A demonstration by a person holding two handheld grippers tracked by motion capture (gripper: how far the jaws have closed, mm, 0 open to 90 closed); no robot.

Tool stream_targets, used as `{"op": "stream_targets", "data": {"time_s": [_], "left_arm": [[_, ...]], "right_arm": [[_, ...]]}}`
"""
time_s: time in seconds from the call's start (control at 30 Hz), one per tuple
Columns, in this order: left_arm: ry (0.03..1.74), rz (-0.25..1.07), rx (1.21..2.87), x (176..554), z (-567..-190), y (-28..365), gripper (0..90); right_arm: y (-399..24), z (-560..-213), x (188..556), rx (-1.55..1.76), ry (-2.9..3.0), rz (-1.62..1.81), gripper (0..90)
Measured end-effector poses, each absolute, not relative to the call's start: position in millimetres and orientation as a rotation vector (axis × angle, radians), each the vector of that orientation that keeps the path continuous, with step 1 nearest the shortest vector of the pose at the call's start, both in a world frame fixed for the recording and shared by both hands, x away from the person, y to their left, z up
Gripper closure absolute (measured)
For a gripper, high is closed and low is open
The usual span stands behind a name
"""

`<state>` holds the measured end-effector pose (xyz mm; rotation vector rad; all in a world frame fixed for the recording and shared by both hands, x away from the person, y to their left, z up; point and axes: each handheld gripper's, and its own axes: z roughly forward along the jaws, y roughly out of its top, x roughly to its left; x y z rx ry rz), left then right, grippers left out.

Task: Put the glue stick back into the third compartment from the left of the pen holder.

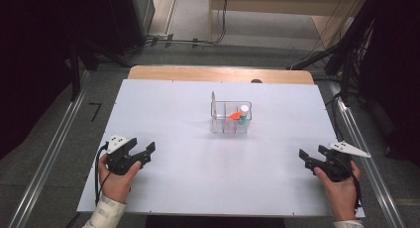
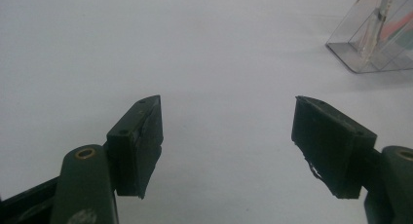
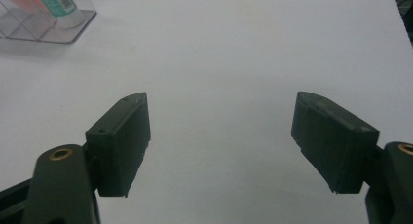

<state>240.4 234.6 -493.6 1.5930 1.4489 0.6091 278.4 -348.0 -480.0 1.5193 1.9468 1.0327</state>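
Two grippers, both empty, so the work looks barely begun: nothing picked up yet, everything left to do. Left gripper has its jaws spread wide over bare white table, touching nothing. Right gripper is likewise gaping, nothing between its pads. The clear divided box sits well ahead of both, roughly between them, with an orange item and a white-capped green tube inside. Reaching it comes next, probably.

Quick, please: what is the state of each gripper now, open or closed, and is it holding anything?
Left gripper: open, jaws apart, holding nothing.
Right gripper: open, jaws apart, holding nothing.
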Motion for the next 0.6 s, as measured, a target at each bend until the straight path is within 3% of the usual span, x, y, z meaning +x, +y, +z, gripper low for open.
{"op": "stream_targets", "data": {"time_s": [0.6], "left_arm": [[1.504, 0.634, 1.605, 235.4, -500.9, 252.0, 25.5]], "right_arm": [[-362.1, -484.4, 272.1, 1.55, 1.928, 0.998, 20.0]]}}
